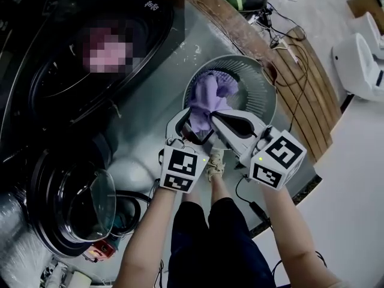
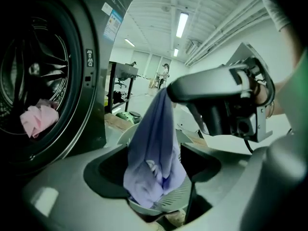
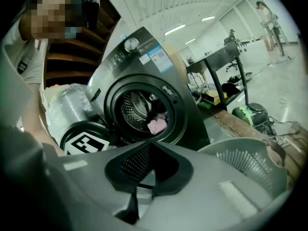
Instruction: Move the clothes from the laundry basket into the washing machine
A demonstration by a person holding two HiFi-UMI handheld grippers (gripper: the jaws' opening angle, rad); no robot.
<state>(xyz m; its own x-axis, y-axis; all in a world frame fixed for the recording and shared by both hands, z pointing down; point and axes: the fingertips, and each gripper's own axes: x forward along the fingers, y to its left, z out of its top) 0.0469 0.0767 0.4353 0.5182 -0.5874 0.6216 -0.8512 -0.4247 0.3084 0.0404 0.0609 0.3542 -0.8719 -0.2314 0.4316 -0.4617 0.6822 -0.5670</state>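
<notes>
The right tool (image 3: 148,144), jaws together, pinches a lavender garment (image 1: 207,95) hanging above the laundry basket (image 1: 264,71). The left tool (image 2: 156,150) gapes around the cloth beside the washing machine (image 3: 180,112).

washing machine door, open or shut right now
Open: the round glass door stands swung away from the dark grey washing machine, and a pink garment shows in its drum.

cables (image 1: 281,39): black, strewn over wooden planking (image 1: 313,96)
workbench (image 3: 219,59): black frame, background
ceiling light (image 2: 182,24): strip, lit
</notes>
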